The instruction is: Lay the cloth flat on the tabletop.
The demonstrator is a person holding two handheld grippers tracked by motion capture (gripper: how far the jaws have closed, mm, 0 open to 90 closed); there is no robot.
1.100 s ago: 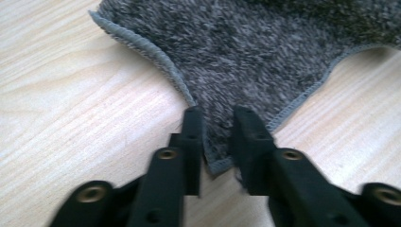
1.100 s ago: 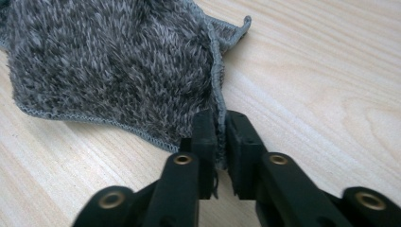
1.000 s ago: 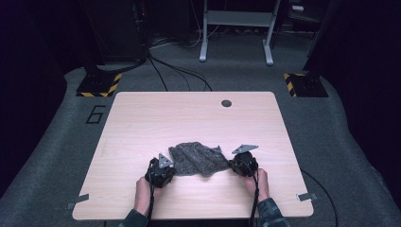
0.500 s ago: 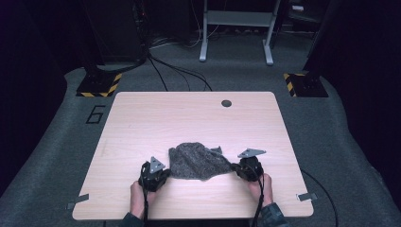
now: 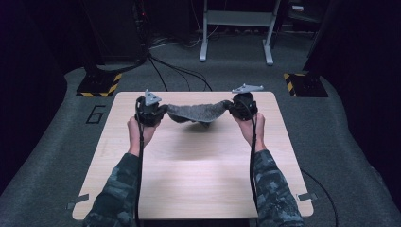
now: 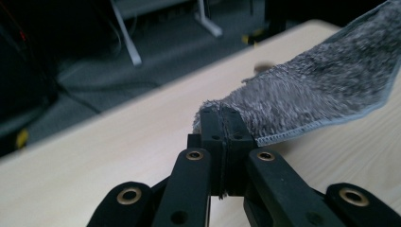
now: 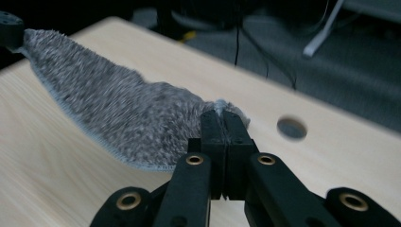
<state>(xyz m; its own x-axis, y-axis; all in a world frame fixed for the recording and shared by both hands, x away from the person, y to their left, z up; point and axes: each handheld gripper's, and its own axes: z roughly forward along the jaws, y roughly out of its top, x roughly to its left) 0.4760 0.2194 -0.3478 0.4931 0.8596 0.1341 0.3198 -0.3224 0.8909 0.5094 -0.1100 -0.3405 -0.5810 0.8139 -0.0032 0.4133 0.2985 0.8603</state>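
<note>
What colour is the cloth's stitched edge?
Light grey-blue, on a mottled grey fuzzy cloth; the left gripper view shows it best.

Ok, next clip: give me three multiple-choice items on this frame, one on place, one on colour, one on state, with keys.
1. Where is the cloth?
A. Flat on the table
B. Hanging between the two grippers above the table
C. On the floor

2. What colour is the cloth?
A. Grey
B. Red
C. Yellow

3. How does the left gripper stand?
A. Wide open
B. Shut on nothing
C. Shut on a cloth corner

Key: B, it sags between the left gripper and the right gripper; A, grey pile in both gripper views; C, the jaws pinch its edge.
</note>
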